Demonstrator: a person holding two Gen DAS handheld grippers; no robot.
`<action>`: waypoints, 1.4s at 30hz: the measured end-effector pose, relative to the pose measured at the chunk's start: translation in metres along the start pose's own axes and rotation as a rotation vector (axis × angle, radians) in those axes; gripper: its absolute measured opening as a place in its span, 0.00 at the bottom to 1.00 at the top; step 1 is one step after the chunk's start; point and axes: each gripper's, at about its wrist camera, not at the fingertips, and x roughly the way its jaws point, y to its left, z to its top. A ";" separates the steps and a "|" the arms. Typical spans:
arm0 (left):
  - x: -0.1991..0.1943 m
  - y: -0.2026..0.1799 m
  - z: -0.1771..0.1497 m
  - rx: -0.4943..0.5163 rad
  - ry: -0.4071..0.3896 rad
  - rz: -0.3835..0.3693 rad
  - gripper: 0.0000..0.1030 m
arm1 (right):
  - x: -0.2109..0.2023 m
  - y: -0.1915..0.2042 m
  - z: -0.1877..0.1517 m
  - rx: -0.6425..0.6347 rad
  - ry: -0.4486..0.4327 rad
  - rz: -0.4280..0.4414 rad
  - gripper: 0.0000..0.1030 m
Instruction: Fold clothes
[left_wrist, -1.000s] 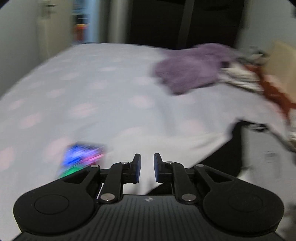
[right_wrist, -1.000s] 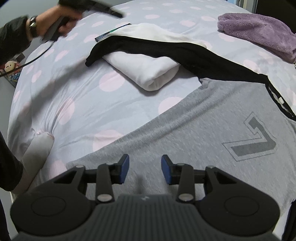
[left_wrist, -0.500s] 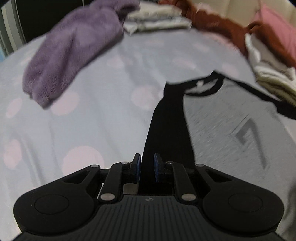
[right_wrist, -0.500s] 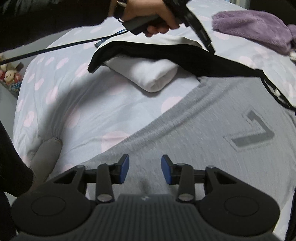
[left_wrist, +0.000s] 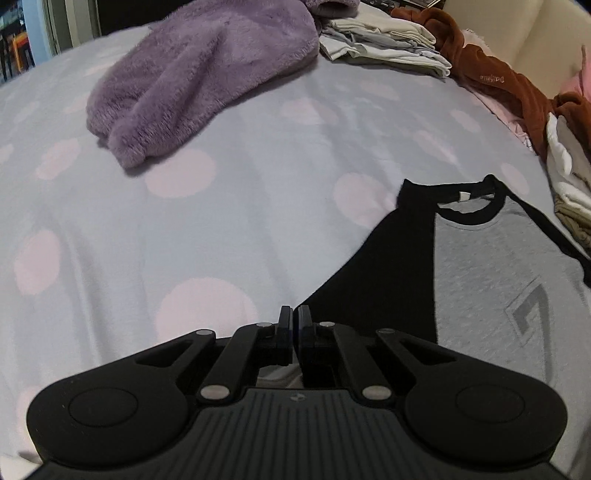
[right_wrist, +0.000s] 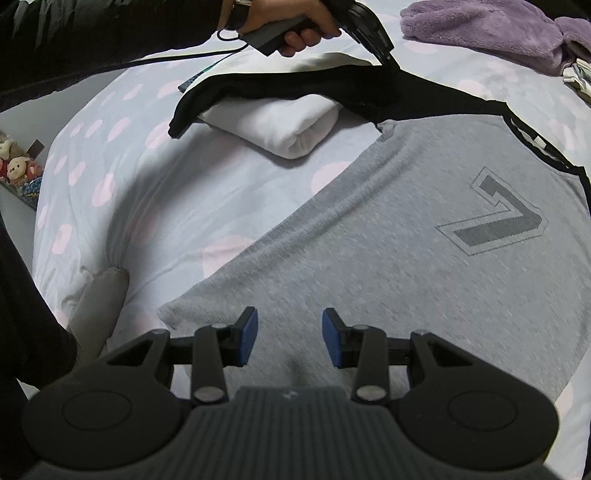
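A grey T-shirt with black sleeves, a black collar and a "7" print lies flat on the bed; it also shows in the left wrist view. My left gripper is shut on the shirt's black sleeve, which runs from the jaws to the collar. In the right wrist view the left gripper pinches that sleeve, lifted over a folded white garment. My right gripper is open and empty, low over the shirt's hem.
The bedsheet is pale lavender with pink dots. A purple fleece garment lies at the back. Folded light clothes and a rust-brown garment lie at the far right. Soft toys sit off the bed's left edge.
My left gripper swung from the bed's far side to the black sleeve and shut on it. The sleeve is now lifted off the white garment. The right gripper has hardly moved.
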 end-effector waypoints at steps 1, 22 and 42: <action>0.003 -0.001 0.000 -0.007 0.018 -0.044 0.02 | 0.000 0.000 0.000 -0.001 0.000 0.000 0.41; -0.201 0.048 -0.199 -0.298 -0.311 0.165 0.24 | 0.016 0.014 0.014 -0.179 -0.035 -0.041 0.41; -0.191 0.109 -0.338 -0.641 -0.308 0.121 0.01 | 0.150 0.181 0.155 -0.559 -0.362 -0.018 0.41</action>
